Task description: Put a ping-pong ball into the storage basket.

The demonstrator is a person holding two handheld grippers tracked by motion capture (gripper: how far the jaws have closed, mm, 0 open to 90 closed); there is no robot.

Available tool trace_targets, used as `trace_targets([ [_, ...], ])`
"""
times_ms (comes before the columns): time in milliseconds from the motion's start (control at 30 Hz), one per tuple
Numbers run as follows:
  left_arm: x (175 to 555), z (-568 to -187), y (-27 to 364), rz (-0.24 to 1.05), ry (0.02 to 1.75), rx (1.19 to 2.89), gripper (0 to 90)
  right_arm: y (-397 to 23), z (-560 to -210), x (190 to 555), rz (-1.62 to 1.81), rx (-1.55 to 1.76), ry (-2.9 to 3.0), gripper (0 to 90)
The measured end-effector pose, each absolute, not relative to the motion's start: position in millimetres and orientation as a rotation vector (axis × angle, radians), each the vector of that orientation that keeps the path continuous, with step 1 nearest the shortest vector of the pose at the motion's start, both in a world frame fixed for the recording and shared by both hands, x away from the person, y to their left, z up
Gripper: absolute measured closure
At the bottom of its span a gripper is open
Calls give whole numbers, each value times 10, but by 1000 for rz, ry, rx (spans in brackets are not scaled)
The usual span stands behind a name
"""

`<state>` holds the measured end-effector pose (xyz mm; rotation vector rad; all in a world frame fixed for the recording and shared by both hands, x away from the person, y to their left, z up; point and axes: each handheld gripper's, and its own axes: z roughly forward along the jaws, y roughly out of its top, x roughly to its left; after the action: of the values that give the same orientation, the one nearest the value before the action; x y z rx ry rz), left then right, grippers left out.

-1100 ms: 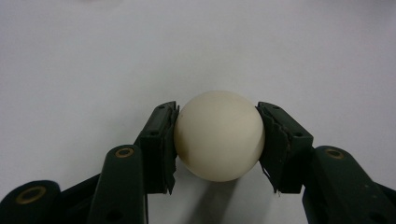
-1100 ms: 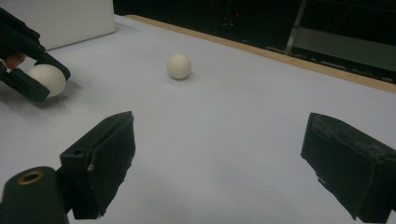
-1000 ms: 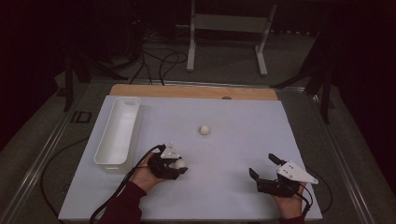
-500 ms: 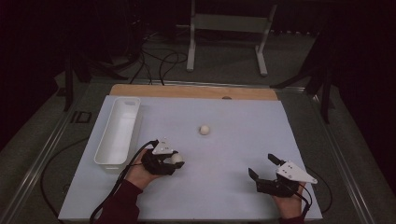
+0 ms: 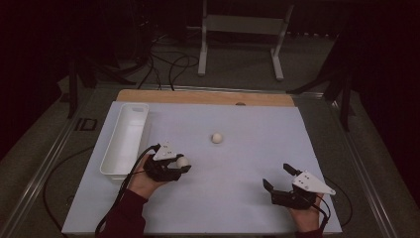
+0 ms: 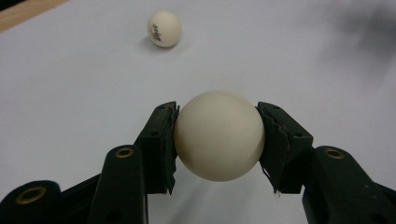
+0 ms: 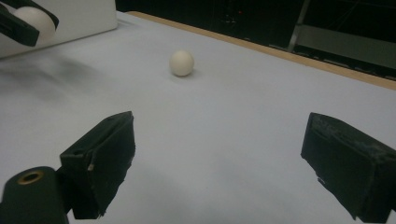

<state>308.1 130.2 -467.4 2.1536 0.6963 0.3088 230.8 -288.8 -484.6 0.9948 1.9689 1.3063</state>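
Two cream-white balls are in play on the pale sheet that covers the table (image 5: 247,208). One, the held ball (image 6: 219,135), sits pinched between the black pads of the left gripper (image 5: 182,162), which is closed on it from both sides; in the left gripper view the pads press against the ball's left and right flanks, and the ball appears to be held just above the sheet. From above, this gripper lies near the left-front part of the sheet, just beside the near end of the long white tray (image 5: 125,141), with the person's left hand (image 5: 143,181) wrapped around its body and a dark red sleeve behind it.

The other, the loose ball (image 5: 216,138), rests on the sheet toward the middle, well apart from both grippers. Small dark print shows on its side in the left gripper view.

The right gripper (image 5: 277,177) is at the right-front of the sheet, its jaws spread wide with nothing between them. A wooden strip (image 5: 198,96) runs along the far edge of the table.
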Motion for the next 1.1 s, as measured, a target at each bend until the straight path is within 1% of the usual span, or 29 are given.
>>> trace_targets([
  [667,3049,-4445,1478,384,707,2097,510,-2882,-4849,2309,1300,988,1974,95],
  [1100,3008,-4316,1527,399,689,2078,510,-2880,-4851,2311,1301,987,1975,95],
])
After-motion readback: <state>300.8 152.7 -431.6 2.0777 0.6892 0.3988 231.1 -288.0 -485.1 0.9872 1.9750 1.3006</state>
